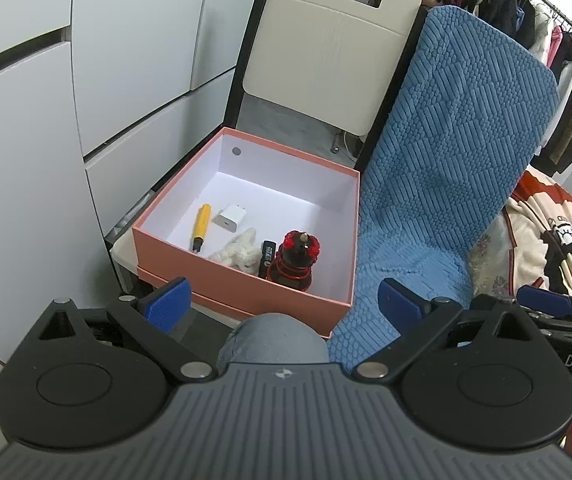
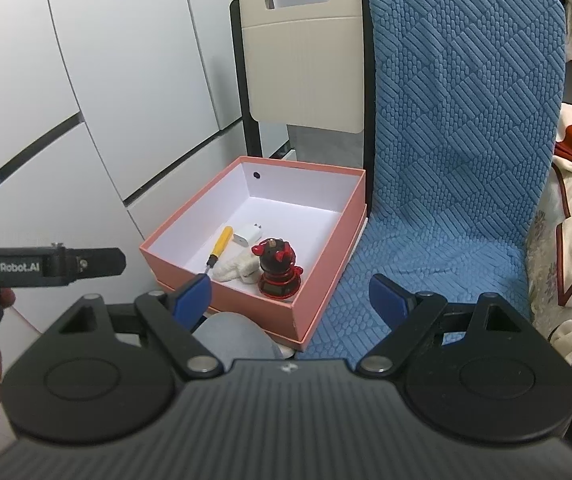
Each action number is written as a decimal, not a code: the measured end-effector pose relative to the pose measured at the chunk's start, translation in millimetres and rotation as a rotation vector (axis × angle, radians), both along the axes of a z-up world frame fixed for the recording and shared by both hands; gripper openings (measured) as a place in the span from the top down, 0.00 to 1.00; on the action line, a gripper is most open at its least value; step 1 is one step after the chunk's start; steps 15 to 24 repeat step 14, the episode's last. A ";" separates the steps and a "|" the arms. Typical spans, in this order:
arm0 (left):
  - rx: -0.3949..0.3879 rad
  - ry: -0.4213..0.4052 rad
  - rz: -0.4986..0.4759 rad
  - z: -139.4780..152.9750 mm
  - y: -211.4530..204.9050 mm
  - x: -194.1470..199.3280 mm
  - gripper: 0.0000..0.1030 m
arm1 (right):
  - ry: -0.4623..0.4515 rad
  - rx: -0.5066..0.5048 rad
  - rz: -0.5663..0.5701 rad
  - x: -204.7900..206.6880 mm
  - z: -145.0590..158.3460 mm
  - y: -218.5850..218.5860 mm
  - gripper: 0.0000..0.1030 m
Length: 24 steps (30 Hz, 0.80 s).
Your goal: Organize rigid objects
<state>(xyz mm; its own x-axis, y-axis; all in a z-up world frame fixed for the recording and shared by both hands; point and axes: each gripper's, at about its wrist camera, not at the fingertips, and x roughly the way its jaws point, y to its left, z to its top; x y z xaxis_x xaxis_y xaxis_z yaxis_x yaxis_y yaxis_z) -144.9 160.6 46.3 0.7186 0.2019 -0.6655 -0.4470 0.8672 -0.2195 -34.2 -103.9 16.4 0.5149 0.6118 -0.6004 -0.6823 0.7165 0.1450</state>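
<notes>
Blue-padded fingers of both grippers fill the lower edge of each view. Left gripper (image 1: pixel 284 306) stands with its jaws wide apart and nothing between them; right gripper (image 2: pixel 289 294) is likewise spread wide and empty. Just beyond, a knee (image 1: pixel 274 338) in grey cloth sits at lower centre.

Past the knee, a pink box (image 1: pixel 246 280) with a white lining rests on a pale chair seat. Inside, toward its near wall, lie a yellow screwdriver (image 2: pixel 218 249), a white charger (image 2: pixel 248 236), a white plush toy (image 2: pixel 236 269), a small black stick (image 1: pixel 266 258) and a dark red figurine (image 2: pixel 277 266) standing upright.

Handling, as judged: the screwdriver is light and stiff, best taken across its handle; the charger is smooth and may slip, so grip its flat faces; the figurine looks glossy and possibly brittle, so hold its broad base. The plush is soft and will give.

To the right, a blue quilted cushion (image 2: pixel 457 152) covers the next chair, and its seat appears bare. Behind the box rises a beige chair back (image 2: pixel 305 60).

The black stick's label is unreadable, and the box's near wall hides the lower parts of its contents in the left wrist view.
</notes>
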 end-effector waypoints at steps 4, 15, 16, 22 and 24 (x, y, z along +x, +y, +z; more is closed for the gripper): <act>-0.014 -0.012 0.004 0.9 3.2 -2.6 0.00 | -0.004 0.001 0.003 -1.0 0.4 -0.2 0.15; -0.011 -0.015 -0.005 0.3 4.0 -3.0 0.00 | 0.008 -0.005 0.010 -1.1 -4.6 5.0 0.15; -0.011 -0.015 -0.005 0.3 4.0 -3.0 0.00 | 0.008 -0.005 0.010 -1.1 -4.6 5.0 0.15; -0.011 -0.015 -0.005 0.3 4.0 -3.0 0.00 | 0.008 -0.005 0.010 -1.1 -4.6 5.0 0.15; -0.011 -0.015 -0.005 0.3 4.0 -3.0 0.00 | 0.008 -0.005 0.010 -1.1 -4.6 5.0 0.15</act>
